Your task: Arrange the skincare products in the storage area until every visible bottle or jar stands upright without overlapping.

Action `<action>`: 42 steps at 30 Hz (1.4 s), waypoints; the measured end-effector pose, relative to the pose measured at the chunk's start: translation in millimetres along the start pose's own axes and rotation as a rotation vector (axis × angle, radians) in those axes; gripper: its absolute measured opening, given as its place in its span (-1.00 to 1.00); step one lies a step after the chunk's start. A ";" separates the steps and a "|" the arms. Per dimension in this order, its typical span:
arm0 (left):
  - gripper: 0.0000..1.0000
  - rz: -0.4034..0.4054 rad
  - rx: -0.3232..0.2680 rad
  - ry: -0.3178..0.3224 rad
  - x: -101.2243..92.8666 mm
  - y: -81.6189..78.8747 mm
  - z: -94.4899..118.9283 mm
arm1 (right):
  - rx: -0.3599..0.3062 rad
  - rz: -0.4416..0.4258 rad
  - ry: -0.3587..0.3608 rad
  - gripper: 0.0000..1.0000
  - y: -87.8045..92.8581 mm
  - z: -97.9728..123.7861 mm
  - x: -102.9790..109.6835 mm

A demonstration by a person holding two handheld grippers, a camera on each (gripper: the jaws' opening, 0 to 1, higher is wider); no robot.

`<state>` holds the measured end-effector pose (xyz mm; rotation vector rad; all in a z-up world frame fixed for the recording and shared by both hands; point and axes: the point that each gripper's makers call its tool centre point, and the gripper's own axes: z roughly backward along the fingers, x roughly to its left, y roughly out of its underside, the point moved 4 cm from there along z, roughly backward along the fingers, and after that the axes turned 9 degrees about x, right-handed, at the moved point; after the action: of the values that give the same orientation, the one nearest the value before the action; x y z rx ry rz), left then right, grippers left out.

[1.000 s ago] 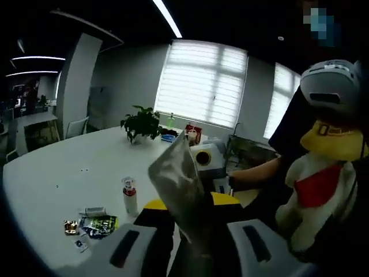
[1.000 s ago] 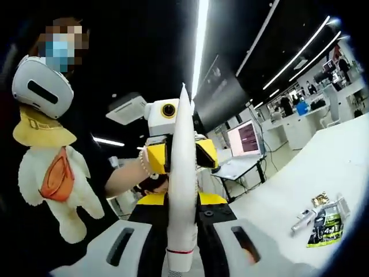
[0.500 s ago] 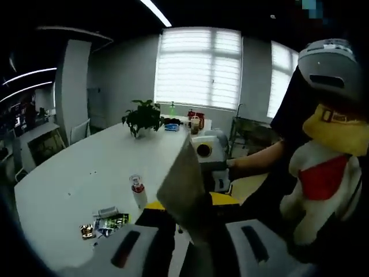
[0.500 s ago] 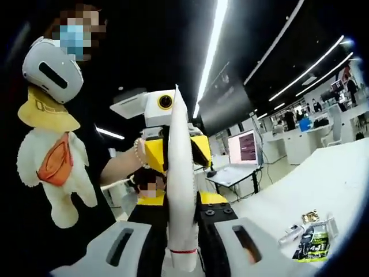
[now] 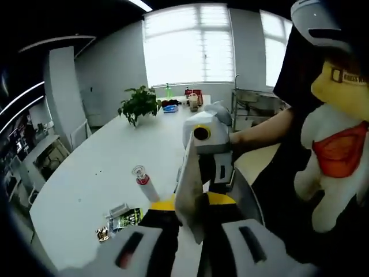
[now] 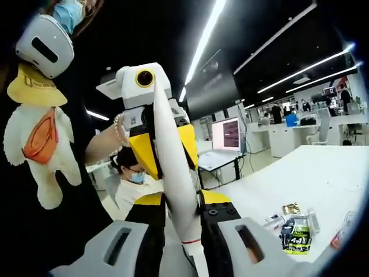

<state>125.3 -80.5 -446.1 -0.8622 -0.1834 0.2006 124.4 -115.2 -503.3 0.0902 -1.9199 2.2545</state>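
A white squeeze tube (image 6: 173,184) with a red band near its cap is held in the air between both grippers. My right gripper (image 6: 184,234) is shut on the cap end. My left gripper (image 5: 190,228) is shut on the flat crimped end of the tube (image 5: 187,184), seen nearly edge-on. The two grippers face each other closely: the right gripper (image 5: 209,164) rises behind the tube, and the left gripper (image 6: 164,153) straddles its upper part. A small bottle (image 5: 142,180) with a red collar stands upright on the white table (image 5: 92,173).
Several sachets and small items (image 5: 122,218) lie on the table near its front edge, the same sachets (image 6: 295,232) low right in the right gripper view. A potted plant (image 5: 137,105) and bottles stand at the table's far end. A person with a plush toy (image 5: 340,150) stands beside me.
The two grippers have come closer together, still holding the tube. The tube has turned more edge-on in the left gripper view and leans in the right gripper view. Both cameras shifted.
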 end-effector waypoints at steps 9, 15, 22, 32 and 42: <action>-0.67 -0.051 0.096 0.022 -6.2 16.6 -13.1 | 0.120 0.056 0.054 -0.57 21.8 -1.2 -4.6; -0.67 -0.040 0.139 0.035 -2.3 28.5 -37.3 | 0.179 0.064 0.081 -0.57 37.9 -0.5 -9.5; -0.67 -0.021 0.199 0.029 0.9 47.5 -53.8 | 0.233 0.092 0.105 -0.58 60.2 -7.9 -19.4; -0.67 0.023 0.251 0.035 10.2 83.7 -78.5 | 0.338 0.097 0.121 -0.58 96.5 -23.5 -31.8; -0.67 0.098 0.278 0.038 20.0 108.3 -100.7 | 0.403 0.064 0.139 -0.57 126.2 -29.0 -47.6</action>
<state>157.9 -80.6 -591.8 -0.5983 -0.0746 0.2937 151.2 -110.2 -638.5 -0.0745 -1.3996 2.5819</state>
